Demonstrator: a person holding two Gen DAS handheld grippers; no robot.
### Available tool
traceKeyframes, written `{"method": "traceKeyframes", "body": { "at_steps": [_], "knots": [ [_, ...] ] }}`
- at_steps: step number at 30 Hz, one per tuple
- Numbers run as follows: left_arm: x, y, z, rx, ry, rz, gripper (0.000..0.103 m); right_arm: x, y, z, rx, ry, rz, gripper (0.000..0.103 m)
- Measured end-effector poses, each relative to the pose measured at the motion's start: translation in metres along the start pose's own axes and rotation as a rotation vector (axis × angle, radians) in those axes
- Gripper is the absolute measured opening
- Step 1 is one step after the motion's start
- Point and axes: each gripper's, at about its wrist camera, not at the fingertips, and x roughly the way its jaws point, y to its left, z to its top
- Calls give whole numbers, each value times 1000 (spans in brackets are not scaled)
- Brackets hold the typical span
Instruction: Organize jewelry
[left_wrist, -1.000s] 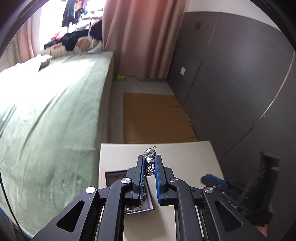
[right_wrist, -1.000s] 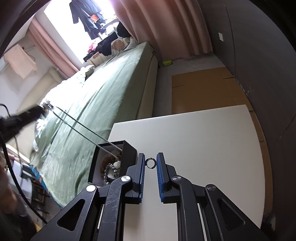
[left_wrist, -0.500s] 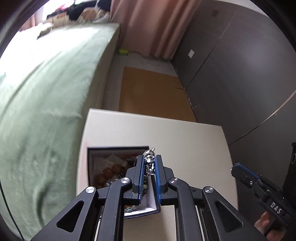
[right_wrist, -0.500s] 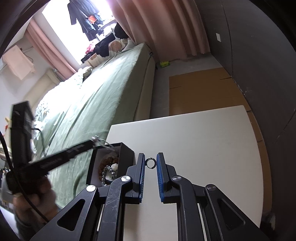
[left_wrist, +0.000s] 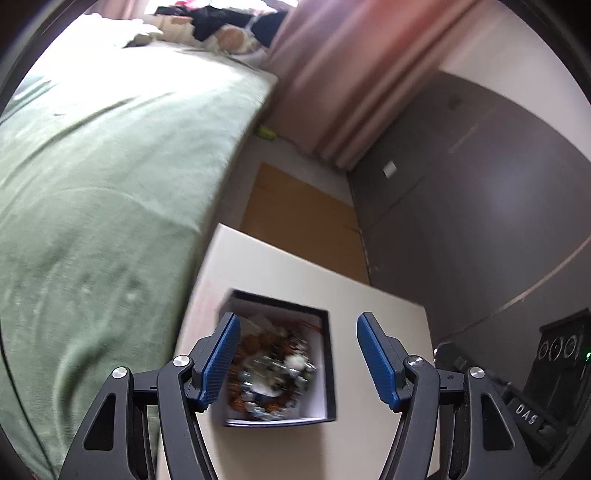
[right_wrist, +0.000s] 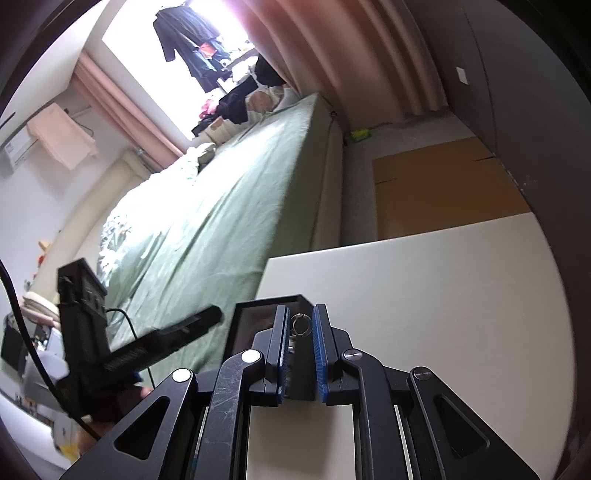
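Note:
A black jewelry box (left_wrist: 325, 369) with a white lining sits on the white table (left_wrist: 369, 295), filled with brown beads and silver pieces (left_wrist: 273, 365). My left gripper (left_wrist: 297, 354) is open and empty just above the box. My right gripper (right_wrist: 300, 325) is shut on a small silver ring (right_wrist: 301, 324) and holds it over the near corner of the box (right_wrist: 258, 314). The left gripper's handle (right_wrist: 140, 350) shows at the left of the right wrist view.
A bed with a green cover (left_wrist: 92, 184) runs along the table's left side. A dark wardrobe wall (left_wrist: 480, 221) stands to the right. Brown cardboard (left_wrist: 303, 221) lies on the floor beyond the table. The right gripper's body (left_wrist: 535, 387) is at the table's right edge.
My left gripper has opened and let the silver chain drop into the box. My right gripper has moved left and nearer to the box with the ring.

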Motion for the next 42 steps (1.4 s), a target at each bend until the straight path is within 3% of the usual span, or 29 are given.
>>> {"method": "traceKeyframes", "body": {
  "at_steps": [12,14,16,19,21,24,28,31,33,37,40,42],
  "knots": [
    [-26,48,13,-85,-35,7,67,54,48,-12,-71,67,36,16],
    [-26,50,11,-81,-29,12,67,57,46,-13,-61,83,-4,46],
    [-27,50,9,-75,-21,8,67,51,42,-15,-53,57,-27,58],
    [-31,46,6,-57,-28,11,67,39,32,-16,-24,59,-20,58],
    [-34,40,4,-37,-37,19,73,29,25,-17,2,44,-21,59],
    [-39,28,-2,-1,-51,42,79,13,19,-18,20,16,-40,68],
    [-45,13,-13,51,-59,62,83,-6,18,-18,8,-12,-51,68],
    [-54,-1,-23,122,-80,70,84,-20,18,-23,-5,-20,-82,74],
    [-59,-10,-28,154,-96,60,96,-27,19,-27,-20,-18,-106,76],
    [-70,-29,-39,209,-136,56,100,-39,23,-31,-60,-6,-143,77],
    [-75,-37,-51,240,-145,70,102,-48,25,-36,-86,-10,-168,96],
    [-77,-42,-58,266,-144,95,102,-55,23,-43,-88,-17,-183,98]
  ]
}}
